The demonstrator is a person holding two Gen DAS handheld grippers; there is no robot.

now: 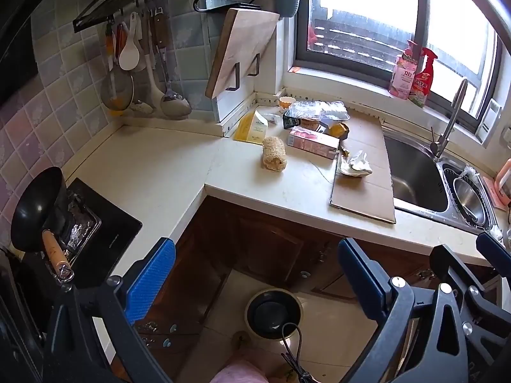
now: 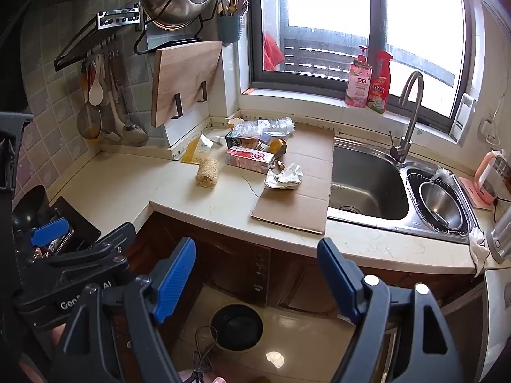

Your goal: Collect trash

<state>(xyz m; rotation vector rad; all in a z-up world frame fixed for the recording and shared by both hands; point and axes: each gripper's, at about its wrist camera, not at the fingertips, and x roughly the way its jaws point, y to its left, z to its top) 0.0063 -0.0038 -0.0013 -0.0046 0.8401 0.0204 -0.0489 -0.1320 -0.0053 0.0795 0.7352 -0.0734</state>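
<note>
Trash lies on the kitchen counter: a pink carton [image 1: 313, 142] [image 2: 249, 159], a yellow box [image 1: 252, 127] [image 2: 196, 150], crumpled white paper [image 1: 356, 167] [image 2: 284, 177] on flat cardboard [image 1: 364, 185] [image 2: 297, 198], a clear plastic bag [image 1: 319, 110] [image 2: 262, 127] over small packages, and a loofah roll [image 1: 274, 158] [image 2: 207, 172]. A round black bin [image 1: 274, 314] [image 2: 237, 327] stands on the floor below. My left gripper [image 1: 255, 274] is open and empty above the floor, in front of the counter. My right gripper [image 2: 257, 274] is open and empty beside it.
A steel sink [image 2: 367, 182] with a tap [image 2: 408, 118] is to the right, with a steel bowl [image 2: 442, 206] in the second basin. A black wok [image 1: 38, 207] sits on the stove at left. A cutting board [image 2: 183, 79] and utensils hang on the wall.
</note>
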